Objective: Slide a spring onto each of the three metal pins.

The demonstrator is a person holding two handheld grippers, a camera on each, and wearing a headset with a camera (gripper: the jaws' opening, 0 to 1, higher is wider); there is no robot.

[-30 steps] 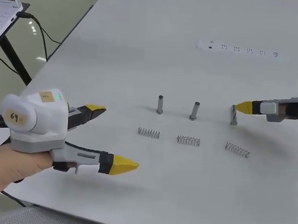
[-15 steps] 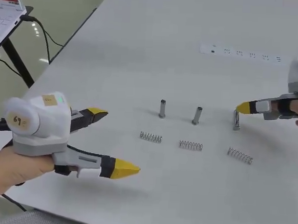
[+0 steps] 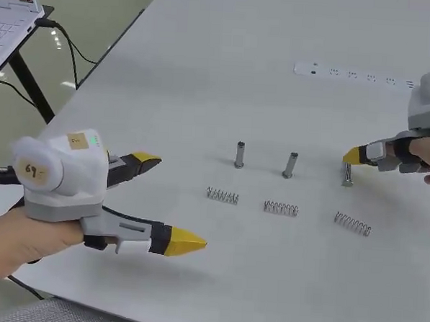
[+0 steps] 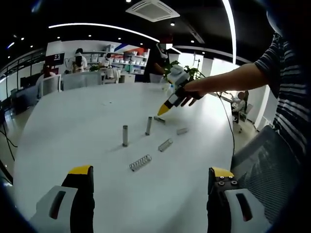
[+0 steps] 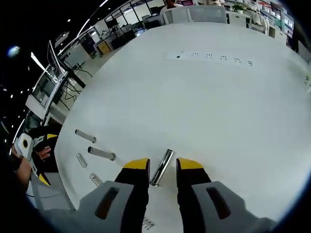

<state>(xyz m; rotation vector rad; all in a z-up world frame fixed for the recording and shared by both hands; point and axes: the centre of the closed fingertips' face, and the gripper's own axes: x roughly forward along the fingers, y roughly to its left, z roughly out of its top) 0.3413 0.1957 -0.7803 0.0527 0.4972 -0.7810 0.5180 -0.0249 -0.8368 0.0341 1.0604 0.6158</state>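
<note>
Right gripper view: right gripper (image 5: 163, 165) straddles end pin (image 5: 161, 171), jaws narrow w/ slight gap each side, so centre & close square to avoid tipping it; nearest spring (image 3: 352, 224) just beside that pin, middle pin (image 3: 290, 166) & far pin (image 3: 240, 154) beyond, left gripper (image 3: 168, 200) wide-open, well apart, nothing blocking.

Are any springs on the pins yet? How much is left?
Nothing is done yet. The left spring, middle spring and right spring lie flat on the table; the left pin and middle pin stand bare. In hand: the right gripper has open jaws either side of the right pin. The left gripper hovers open. All three springs remain.
</note>
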